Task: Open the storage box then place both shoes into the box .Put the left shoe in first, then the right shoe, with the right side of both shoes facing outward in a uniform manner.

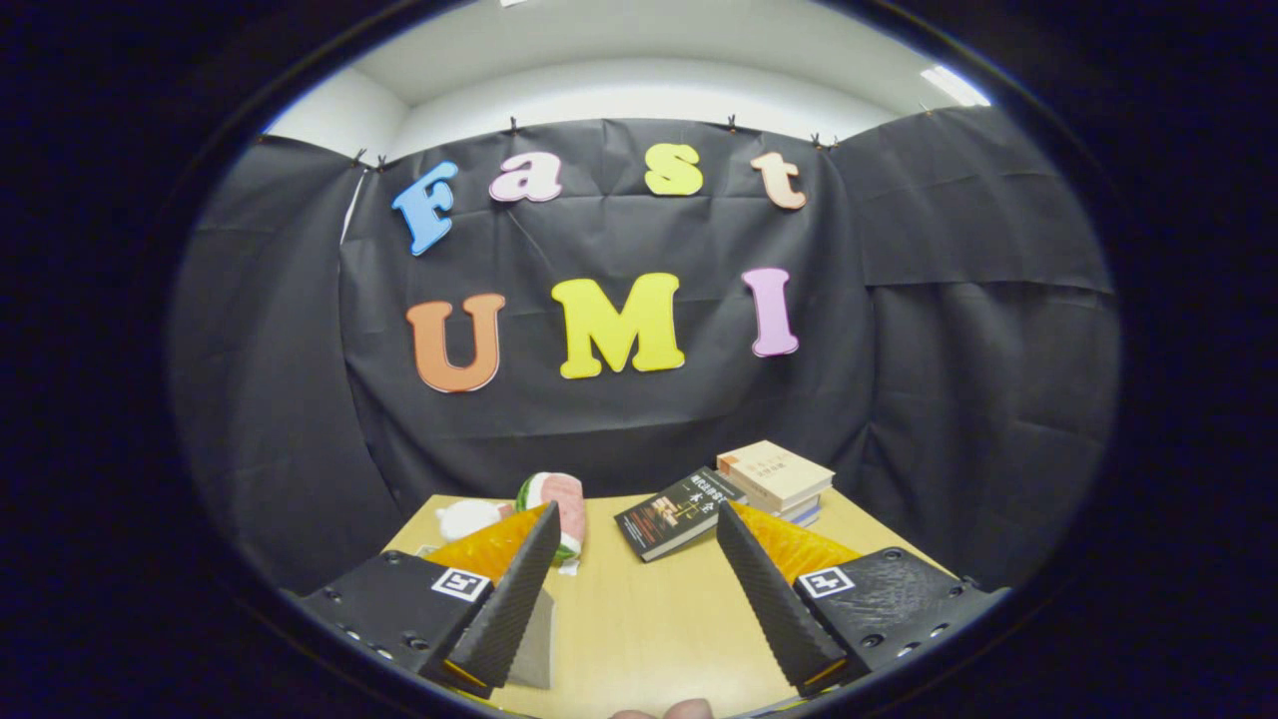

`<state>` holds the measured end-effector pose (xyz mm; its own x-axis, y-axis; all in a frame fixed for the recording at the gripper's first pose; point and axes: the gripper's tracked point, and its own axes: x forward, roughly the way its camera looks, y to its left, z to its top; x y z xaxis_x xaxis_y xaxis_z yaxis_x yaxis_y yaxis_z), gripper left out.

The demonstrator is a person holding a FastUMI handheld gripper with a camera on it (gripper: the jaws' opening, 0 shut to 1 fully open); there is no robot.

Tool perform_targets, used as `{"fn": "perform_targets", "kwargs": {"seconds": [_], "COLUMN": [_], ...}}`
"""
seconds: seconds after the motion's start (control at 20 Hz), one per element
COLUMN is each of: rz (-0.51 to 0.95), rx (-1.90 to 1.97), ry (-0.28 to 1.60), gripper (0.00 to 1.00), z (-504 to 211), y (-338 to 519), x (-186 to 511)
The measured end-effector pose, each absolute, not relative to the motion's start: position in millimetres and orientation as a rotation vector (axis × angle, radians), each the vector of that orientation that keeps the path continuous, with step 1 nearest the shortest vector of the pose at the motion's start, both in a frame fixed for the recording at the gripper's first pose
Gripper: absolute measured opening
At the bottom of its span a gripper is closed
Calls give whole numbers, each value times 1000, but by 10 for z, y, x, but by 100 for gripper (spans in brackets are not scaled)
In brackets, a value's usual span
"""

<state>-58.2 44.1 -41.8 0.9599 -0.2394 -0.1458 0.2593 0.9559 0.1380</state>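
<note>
Box and shoes: can't place either from here. Gripper [634,589] hangs wide over bare desk [639,639], nothing between the fingers. Beyond them: dark book [679,511], book stack [777,479], plush toy [561,509]. Stage unclear; gripper must find the box before anything else.
</note>
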Motion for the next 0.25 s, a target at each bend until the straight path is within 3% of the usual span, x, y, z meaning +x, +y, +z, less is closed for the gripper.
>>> {"fn": "perform_targets", "kwargs": {"seconds": [0.25], "rz": [-248], "rx": [202], "ry": [130], "gripper": [96], "z": [-496], "y": [503], "x": [-633]}}
